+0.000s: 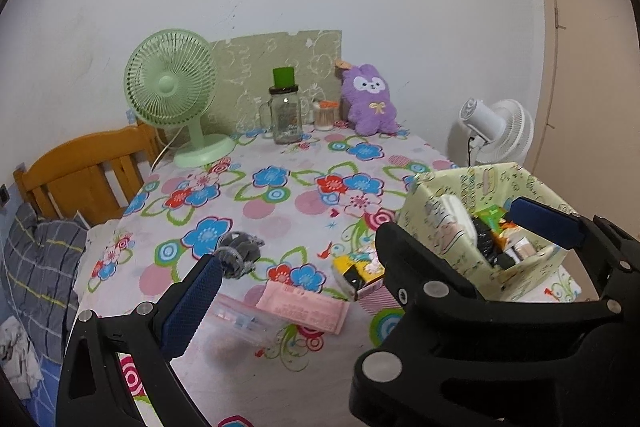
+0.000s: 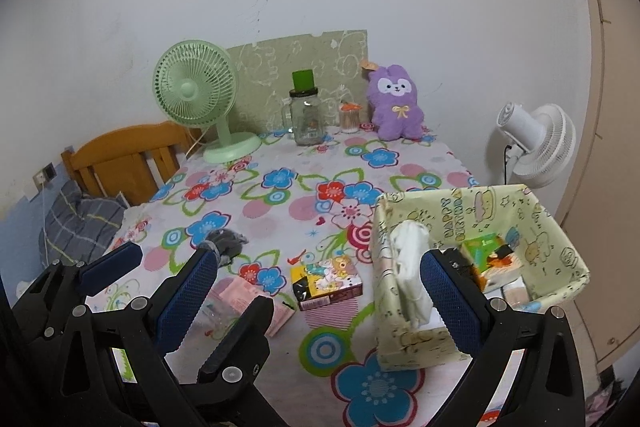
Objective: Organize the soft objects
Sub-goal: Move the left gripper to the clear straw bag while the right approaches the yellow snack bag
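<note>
At nine o'clock of the table [image 2: 280, 367], the left gripper [image 2: 120, 267] hangs with jaws spread wide, holding nothing. The grey soft bundle [image 2: 226, 243] lies at ten o'clock, just beside its fingertip. At centre sits a small cartoon box [image 2: 326, 281]. At three o'clock the right gripper [image 2: 320, 295] gapes wide and empty beside the fabric basket [image 2: 560, 251].
</note>
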